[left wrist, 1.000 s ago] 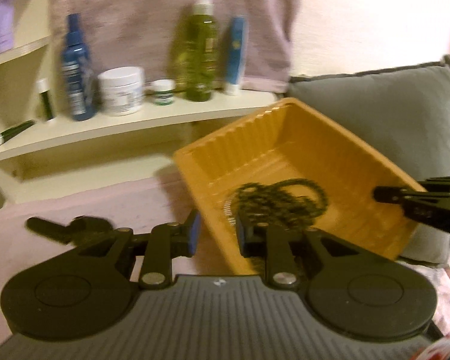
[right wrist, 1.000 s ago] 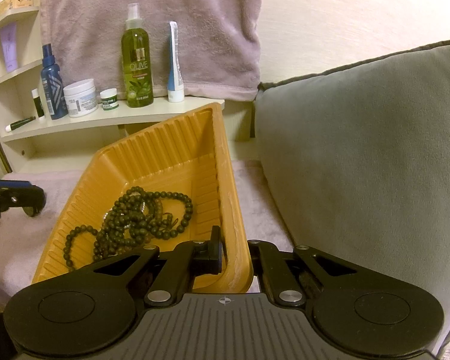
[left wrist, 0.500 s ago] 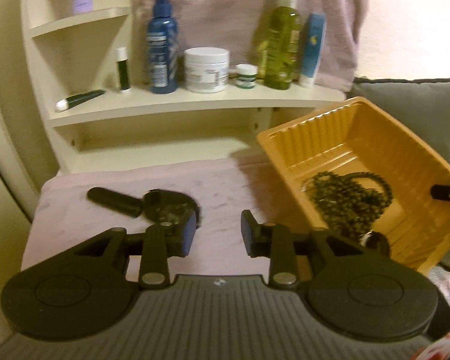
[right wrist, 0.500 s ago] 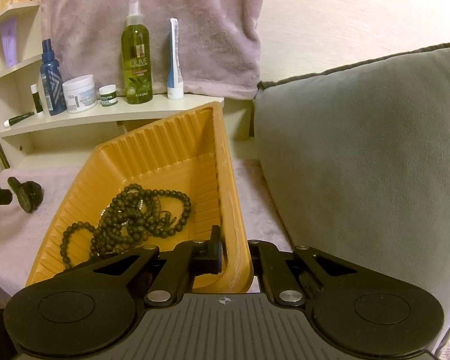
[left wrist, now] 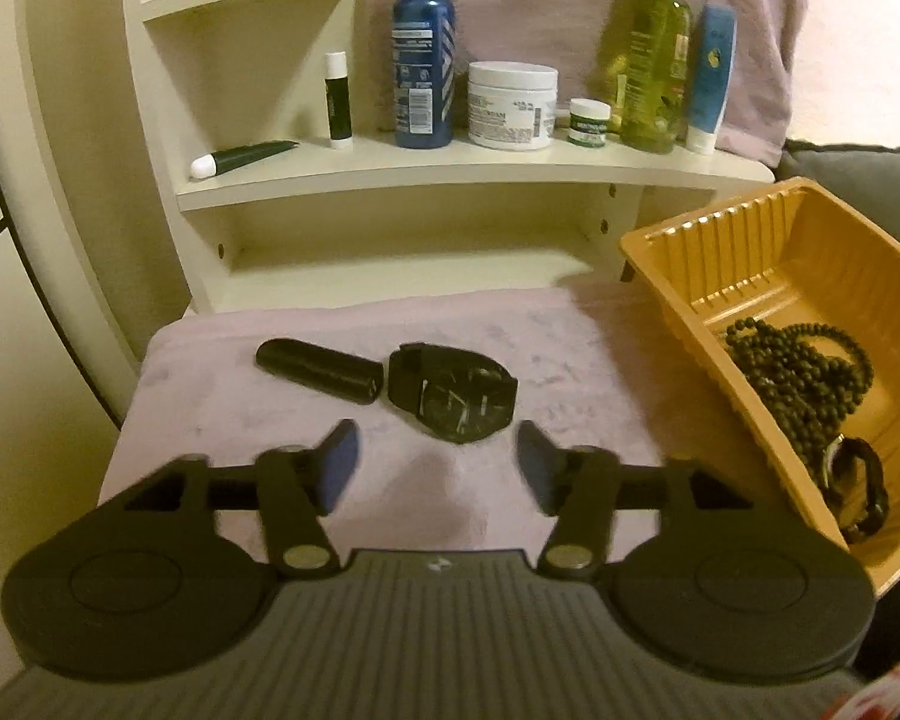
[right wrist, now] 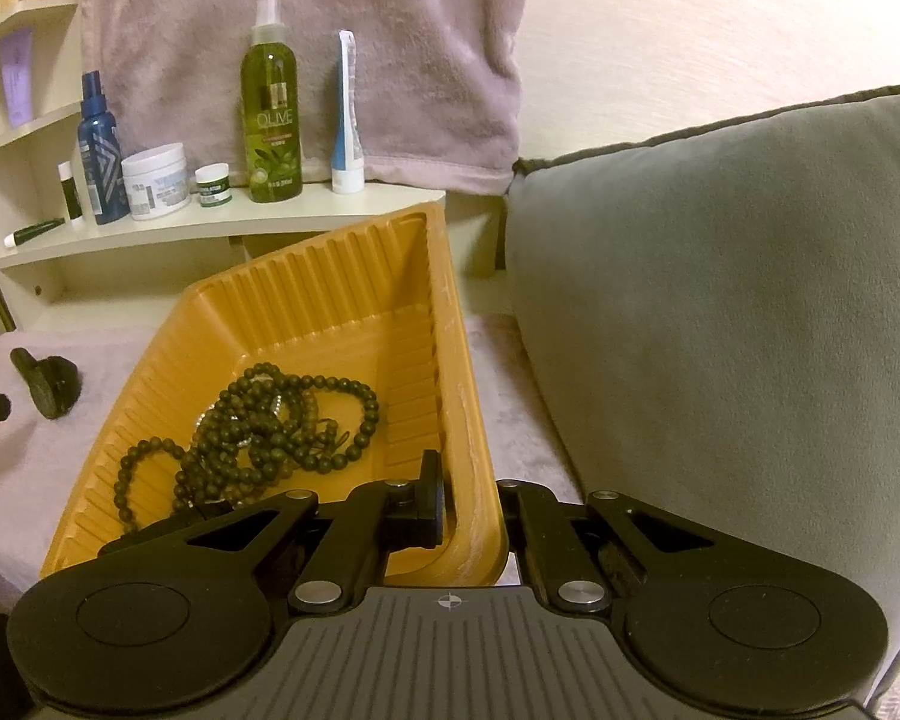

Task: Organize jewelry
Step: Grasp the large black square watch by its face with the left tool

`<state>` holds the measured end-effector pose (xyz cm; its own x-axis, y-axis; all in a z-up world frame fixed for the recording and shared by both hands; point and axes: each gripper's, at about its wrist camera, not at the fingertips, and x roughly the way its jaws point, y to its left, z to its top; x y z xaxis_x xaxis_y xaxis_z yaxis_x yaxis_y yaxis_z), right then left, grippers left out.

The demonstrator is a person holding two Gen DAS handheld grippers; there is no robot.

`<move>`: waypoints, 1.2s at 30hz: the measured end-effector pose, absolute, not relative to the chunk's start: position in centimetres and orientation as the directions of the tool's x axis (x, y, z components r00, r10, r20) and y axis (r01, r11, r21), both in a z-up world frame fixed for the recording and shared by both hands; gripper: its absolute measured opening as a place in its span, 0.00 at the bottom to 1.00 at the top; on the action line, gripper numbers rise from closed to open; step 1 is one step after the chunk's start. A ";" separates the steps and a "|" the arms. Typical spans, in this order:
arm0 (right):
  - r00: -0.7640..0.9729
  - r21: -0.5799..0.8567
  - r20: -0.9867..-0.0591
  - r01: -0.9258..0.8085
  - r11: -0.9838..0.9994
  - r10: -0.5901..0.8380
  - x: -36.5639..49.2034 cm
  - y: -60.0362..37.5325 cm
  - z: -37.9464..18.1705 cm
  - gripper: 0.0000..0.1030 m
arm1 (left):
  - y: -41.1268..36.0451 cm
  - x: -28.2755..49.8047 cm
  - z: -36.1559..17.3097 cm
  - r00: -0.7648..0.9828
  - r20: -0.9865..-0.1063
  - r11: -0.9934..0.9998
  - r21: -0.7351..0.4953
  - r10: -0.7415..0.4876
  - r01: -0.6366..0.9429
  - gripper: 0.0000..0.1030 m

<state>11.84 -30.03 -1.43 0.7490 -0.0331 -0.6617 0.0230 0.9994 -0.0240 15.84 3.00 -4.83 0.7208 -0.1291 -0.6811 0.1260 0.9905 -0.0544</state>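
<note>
Your left gripper (left wrist: pixel 437 468) is opening above the black wristwatch (left wrist: pixel 453 398); your right gripper (right wrist: pixel 473 507) clamps the ribbed orange plastic tray (right wrist: pixel 456 372).

Ribbed glossy plastic tray (right wrist: pixel 342 288); matt dark bead strands (right wrist: pixel 282 420); soft napped cloth cover (left wrist: pixel 570 348); smooth painted shelf (left wrist: pixel 450 174).

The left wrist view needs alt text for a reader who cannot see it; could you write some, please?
The left gripper, its jaws opening and empty, faces a black watch on a pink cloth. An orange tray of dark beads sits to the right.
</note>
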 end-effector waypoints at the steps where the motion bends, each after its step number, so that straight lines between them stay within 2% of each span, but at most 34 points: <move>1: 0.749 -0.025 -0.662 0.023 0.999 -0.034 11.8 -30.0 -1.4 0.05 | 3.0 15.9 -5.0 0.728 -0.673 0.991 -0.054 -0.128 0.124 0.69; 3: 0.747 -0.027 -0.663 0.023 0.999 -0.035 11.9 -30.1 -1.4 0.05 | 2.7 16.4 -5.4 0.735 -0.668 0.992 -0.043 -0.119 0.122 0.73; 21: 0.734 -0.039 -0.677 0.027 0.999 -0.046 12.2 -30.1 -1.7 0.06 | 1.4 20.2 -9.3 0.734 -0.665 0.984 -0.010 -0.138 0.176 0.70; 30: 0.733 -0.039 -0.679 0.028 0.999 -0.047 12.2 -30.1 -1.8 0.06 | 0.8 20.5 -9.6 0.731 -0.671 0.984 0.009 -0.126 0.178 0.54; 32: 0.733 -0.038 -0.679 0.028 0.999 -0.047 12.2 -30.1 -1.8 0.06 | 0.7 20.4 -9.6 0.733 -0.668 0.983 0.010 -0.131 0.184 0.42; 36: 0.733 -0.038 -0.679 0.027 0.999 -0.046 12.2 -30.2 -1.8 0.06 | 0.7 20.4 -9.5 0.731 -0.670 0.982 0.014 -0.129 0.186 0.42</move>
<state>12.21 -30.16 -1.76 0.7328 -0.0461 -0.6788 0.0275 0.9989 -0.0381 20.41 0.66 -9.49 0.7312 -0.1294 -0.6698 0.1865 0.9824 0.0139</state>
